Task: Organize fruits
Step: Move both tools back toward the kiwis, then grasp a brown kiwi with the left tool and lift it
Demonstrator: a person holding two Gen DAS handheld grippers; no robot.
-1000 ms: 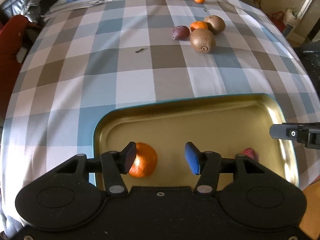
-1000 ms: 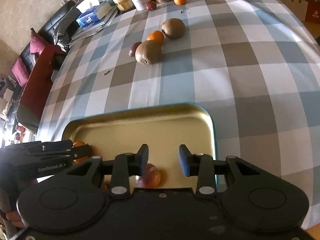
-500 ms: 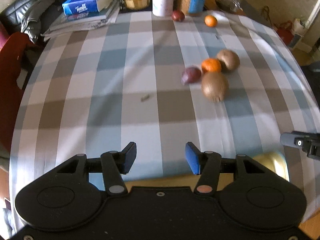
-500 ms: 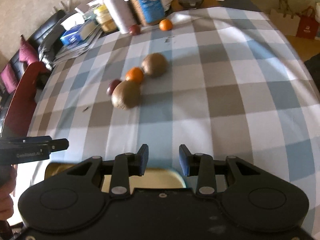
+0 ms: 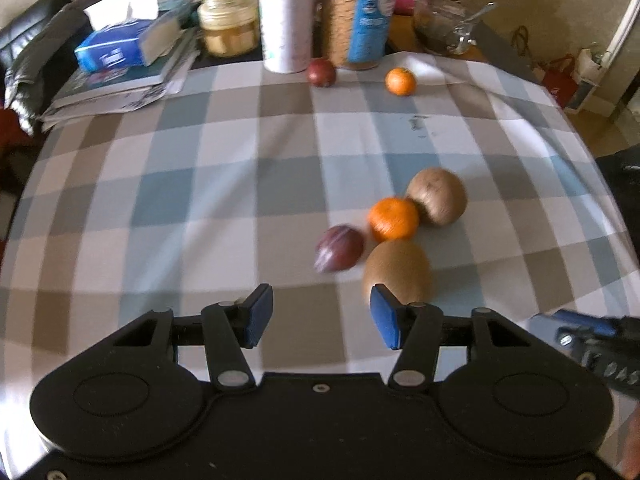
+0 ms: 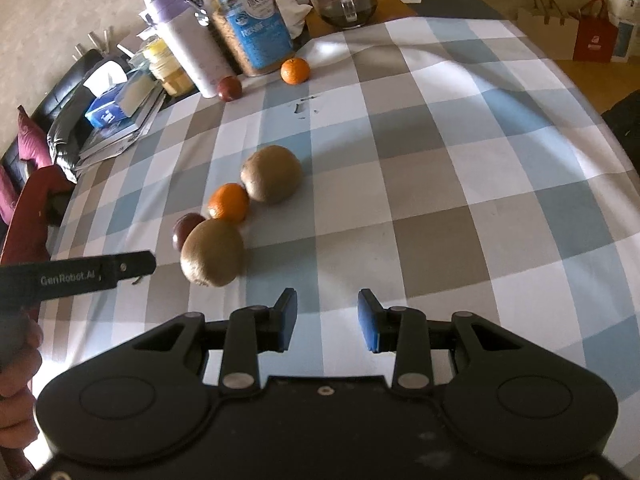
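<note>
Tissue box (image 5: 116, 46): blue, far left on a stack of books (image 5: 120, 84) at the table's back edge.
Yellow-lidded jar (image 5: 229, 18): right of the tissue box, pale contents.
White canister (image 5: 285, 20): upright beside the jar, purple lid seen from the right wrist.
Cereal jar (image 5: 360, 20): blue label, just right of the canister.
Glass bowl (image 5: 444, 24): far right of the back row, spoon inside.
Tablecloth (image 5: 200, 200): checked blue, grey and white; all loose fruit lies on it.
Far plum (image 5: 321, 72): at the foot of the canister.
Far tangerine (image 5: 400, 81): right of that plum, apart from it.
Left gripper (image 5: 322, 316): jaws spread wide, nothing between the blue pads; low over the cloth, facing the fruit cluster.
Near plum (image 5: 339, 249): leftmost of the cluster, blurred, just ahead of the left gripper.
Near kiwi (image 5: 398, 270): right of the near plum, close to it, directly behind the left gripper's right pad.
Near tangerine (image 5: 394, 218): behind the near kiwi, touching the far kiwi (image 5: 438, 196).
Right gripper (image 6: 327, 320): jaws apart, empty; aimed at bare cloth to the right of the near kiwi.
Hand (image 6: 16, 360): at the left edge of the right wrist view, holding the left gripper's handle.
</note>
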